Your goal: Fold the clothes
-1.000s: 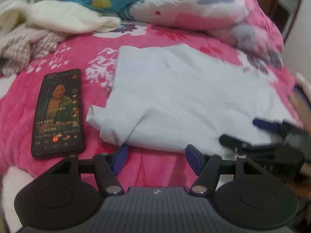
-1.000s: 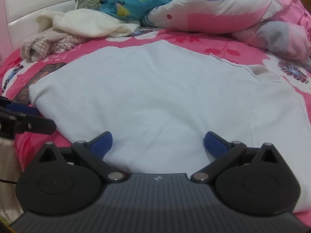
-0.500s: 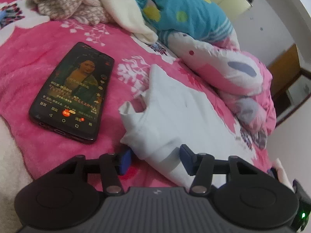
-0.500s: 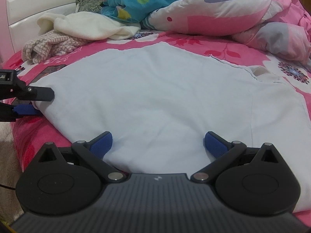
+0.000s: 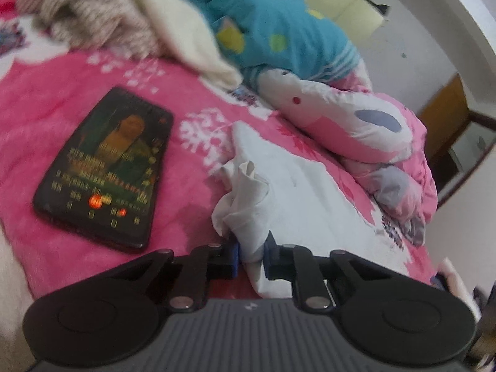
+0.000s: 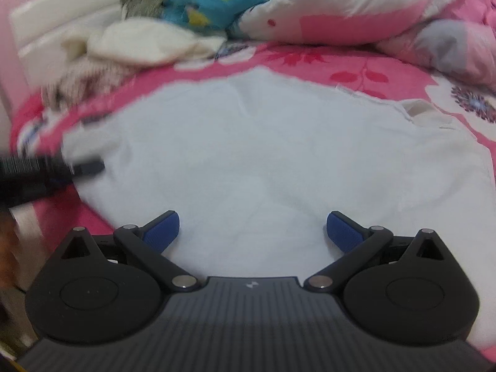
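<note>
Left wrist view: the left claw (image 5: 251,255) is seen closing on a bunched corner of the white garment (image 5: 297,192); cloth fills the narrow gap between the blue pads (image 5: 270,259), and both appear to press on it. A second ago the jaws stood wide with the cloth edge lying flat ahead of them; half a second ago they straddled the corner. The corner is now gathered into a crumpled peak just in front of the claw. The rest of the garment is spread on the pink bed cover (image 5: 192,186). A phone (image 5: 105,167) with a lit screen lies just beside the gathered corner, apart from it. A person in blue clothing (image 5: 279,34) lies at the far side of the bed.

Right wrist view: the right claw (image 6: 252,229) is spread wide above the near edge of the garment (image 6: 279,155), nothing pinched; its opening matches the earlier frames. The left claw (image 6: 83,167) is visible, blurred, at the garment's left corner.

Judgement: one corner is taken, or nearly so; the right side is not yet gripped, so the fold cannot be judged as begun. A grip by the right claw on the near edge is probably needed next. The phone may be dragged if the cover shifts.
</note>
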Demonstrator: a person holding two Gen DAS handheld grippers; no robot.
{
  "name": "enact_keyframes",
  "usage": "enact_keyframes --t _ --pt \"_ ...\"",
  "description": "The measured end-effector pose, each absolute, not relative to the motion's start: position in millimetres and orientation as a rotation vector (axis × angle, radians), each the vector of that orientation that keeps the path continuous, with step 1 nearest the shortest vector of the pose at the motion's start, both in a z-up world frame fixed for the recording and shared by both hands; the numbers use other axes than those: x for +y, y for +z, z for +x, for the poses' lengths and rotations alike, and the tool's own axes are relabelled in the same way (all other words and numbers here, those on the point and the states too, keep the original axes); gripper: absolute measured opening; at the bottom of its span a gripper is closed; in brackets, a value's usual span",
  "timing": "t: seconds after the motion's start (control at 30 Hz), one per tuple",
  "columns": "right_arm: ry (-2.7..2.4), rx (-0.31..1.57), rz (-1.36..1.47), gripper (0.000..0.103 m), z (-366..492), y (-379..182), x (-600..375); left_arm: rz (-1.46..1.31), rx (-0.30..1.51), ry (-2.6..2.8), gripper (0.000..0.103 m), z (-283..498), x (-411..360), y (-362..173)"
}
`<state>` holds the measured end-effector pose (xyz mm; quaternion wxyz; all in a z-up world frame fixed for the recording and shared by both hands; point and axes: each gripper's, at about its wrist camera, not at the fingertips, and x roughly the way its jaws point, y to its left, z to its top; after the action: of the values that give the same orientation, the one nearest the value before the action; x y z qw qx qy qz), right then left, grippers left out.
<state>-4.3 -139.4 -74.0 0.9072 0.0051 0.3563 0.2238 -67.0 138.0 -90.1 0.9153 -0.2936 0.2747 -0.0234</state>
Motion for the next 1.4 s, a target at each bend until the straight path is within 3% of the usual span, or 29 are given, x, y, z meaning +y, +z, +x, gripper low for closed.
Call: enact_keyframes --t 0.27,0.53,0.73,0.87,0.97,1.03,1.07,1.13,1.2,1.3,1.4 --pt "0.679 0.837 0.173 0.102 64 -31 -94 -0.390 0.492 -0.101 0.014 -72 119 -82" --pt "0.761 1.037 -0.057 0.102 144 -41 24 -0.294 0.462 -0.142 0.014 -73 110 -81" --pt "0.736 1.228 -0.273 0.102 166 -73 82 -0.260 0.451 -0.155 0.014 -74 106 -83" --pt "0.727 1.244 -0.414 0.099 162 -81 96 -0.249 0.443 -0.160 0.014 -75 104 -84" --pt "0.723 1.228 -0.470 0.083 159 -77 96 -0.248 0.437 -0.162 0.014 -75 104 -85" --pt "0.716 1.213 -0.477 0.062 160 -73 93 -0.243 0.433 -0.165 0.014 -75 103 -85" --pt "0.713 1.207 -0.472 0.058 160 -71 90 -0.240 0.431 -0.167 0.014 -75 102 -85" --pt "0.708 1.193 -0.455 0.036 161 -67 85 -0.236 0.423 -0.170 0.014 -76 100 -82" --pt "0.711 1.176 -0.416 0.023 162 -63 78 -0.233 0.412 -0.172 0.014 -77 98 -79" --pt "0.712 1.149 -0.367 0.012 163 -56 71 -0.227 0.394 -0.175 0.013 -79 94 -73" --pt "0.711 1.106 -0.315 0.010 165 -47 61 -0.213 0.373 -0.182 0.013 -81 88 -65"
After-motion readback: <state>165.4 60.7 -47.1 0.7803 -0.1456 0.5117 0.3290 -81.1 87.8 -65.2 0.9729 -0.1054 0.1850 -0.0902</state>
